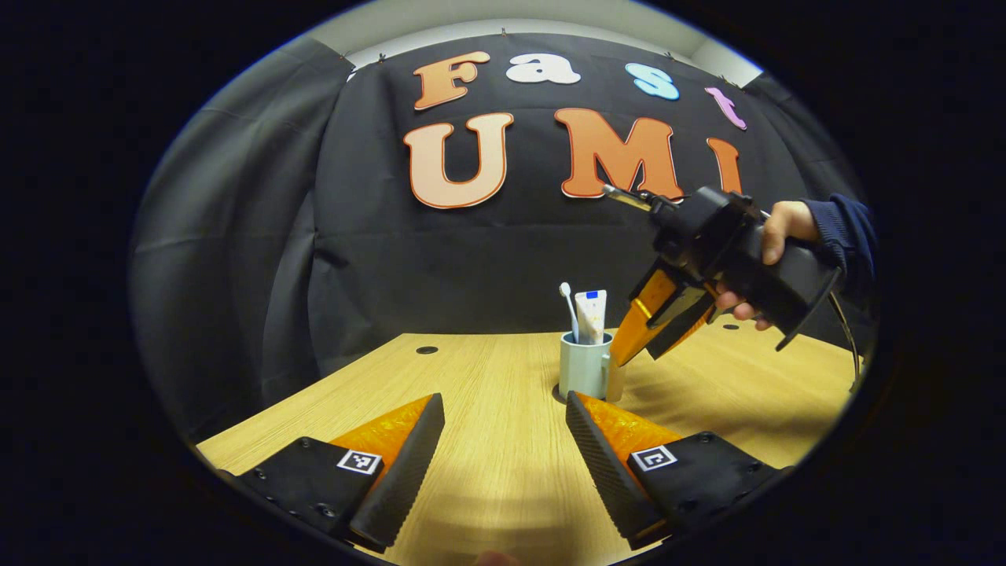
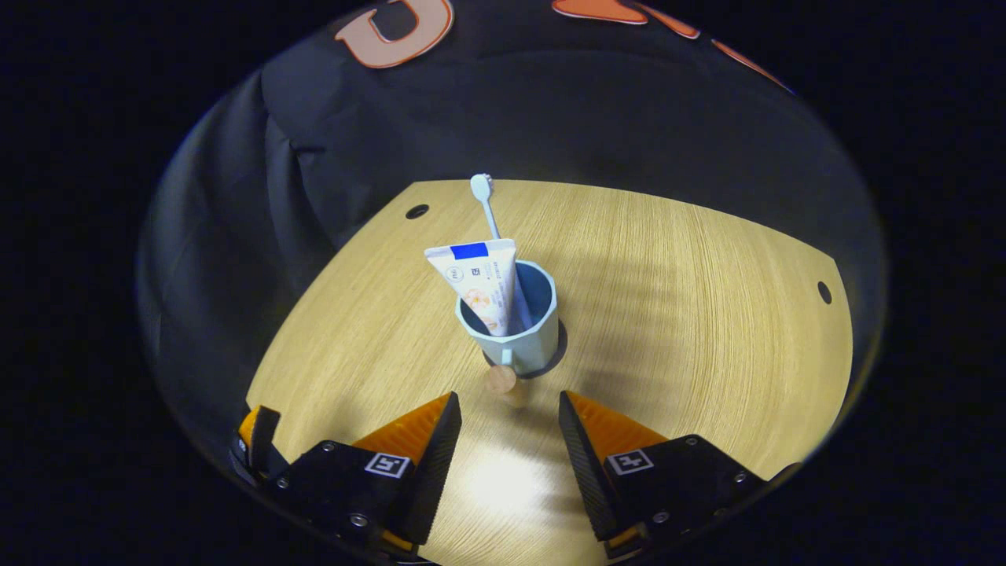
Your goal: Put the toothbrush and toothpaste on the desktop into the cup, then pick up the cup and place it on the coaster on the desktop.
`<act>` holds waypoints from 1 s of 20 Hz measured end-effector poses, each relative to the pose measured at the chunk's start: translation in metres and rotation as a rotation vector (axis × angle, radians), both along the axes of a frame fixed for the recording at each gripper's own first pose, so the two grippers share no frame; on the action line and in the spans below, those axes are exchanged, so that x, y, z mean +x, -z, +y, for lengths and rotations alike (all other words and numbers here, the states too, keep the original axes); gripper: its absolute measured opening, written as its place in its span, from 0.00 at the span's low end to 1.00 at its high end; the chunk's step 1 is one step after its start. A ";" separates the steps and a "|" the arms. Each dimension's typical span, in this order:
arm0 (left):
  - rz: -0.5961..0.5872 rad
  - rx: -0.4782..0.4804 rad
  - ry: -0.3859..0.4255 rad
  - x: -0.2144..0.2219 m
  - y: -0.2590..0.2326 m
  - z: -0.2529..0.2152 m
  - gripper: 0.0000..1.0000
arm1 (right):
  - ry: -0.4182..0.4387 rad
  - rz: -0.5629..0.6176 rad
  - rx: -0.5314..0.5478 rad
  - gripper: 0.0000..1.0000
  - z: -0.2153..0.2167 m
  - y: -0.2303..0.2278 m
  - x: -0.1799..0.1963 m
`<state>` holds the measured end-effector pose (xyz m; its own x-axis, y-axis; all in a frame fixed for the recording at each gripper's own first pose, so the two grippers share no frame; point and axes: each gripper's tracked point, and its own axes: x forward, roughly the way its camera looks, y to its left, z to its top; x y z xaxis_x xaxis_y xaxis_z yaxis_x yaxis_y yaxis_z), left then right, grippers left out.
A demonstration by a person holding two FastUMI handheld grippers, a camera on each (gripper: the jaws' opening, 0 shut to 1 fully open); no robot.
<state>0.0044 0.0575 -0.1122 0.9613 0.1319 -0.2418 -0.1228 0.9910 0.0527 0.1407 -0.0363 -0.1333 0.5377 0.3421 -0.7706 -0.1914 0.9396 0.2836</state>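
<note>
Toothbrush (image 2: 486, 206) and toothpaste (image 2: 480, 283) stand nearly upright in the cup (image 2: 519, 330), brush head up, tube's flat end up, both leaning away from the handle. Cup sits mid-bench (image 2: 707, 314) on a dark coaster (image 2: 559, 351), mostly hidden beneath it. Right tool (image 2: 503, 440) hangs above, just short of the handle, fingers wide, empty. Left tool (image 1: 503, 440) rests farther back, wide, empty; a hand (image 1: 774, 244) holds the right one.

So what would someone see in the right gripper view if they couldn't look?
A pale blue cup holding a toothbrush and toothpaste stands on a wooden desk. The open right gripper points at it from just in front.
</note>
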 end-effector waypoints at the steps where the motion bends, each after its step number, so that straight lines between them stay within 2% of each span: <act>1: 0.003 -0.023 0.007 0.004 0.000 -0.007 0.99 | 0.009 -0.018 0.028 0.76 -0.008 -0.007 -0.005; 8: 0.006 -0.059 0.059 0.030 -0.010 -0.059 0.99 | 0.109 -0.223 0.036 0.80 -0.089 -0.040 -0.029; 13: -0.003 -0.056 0.133 0.047 -0.020 -0.109 0.98 | 0.218 -0.375 -0.019 0.81 -0.150 -0.044 -0.045; 17: -0.020 -0.037 0.166 0.050 -0.029 -0.137 0.99 | 0.290 -0.501 -0.028 0.81 -0.186 -0.053 -0.059; 20: -0.023 -0.025 0.185 0.053 -0.028 -0.151 0.99 | 0.298 -0.566 -0.012 0.80 -0.192 -0.055 -0.070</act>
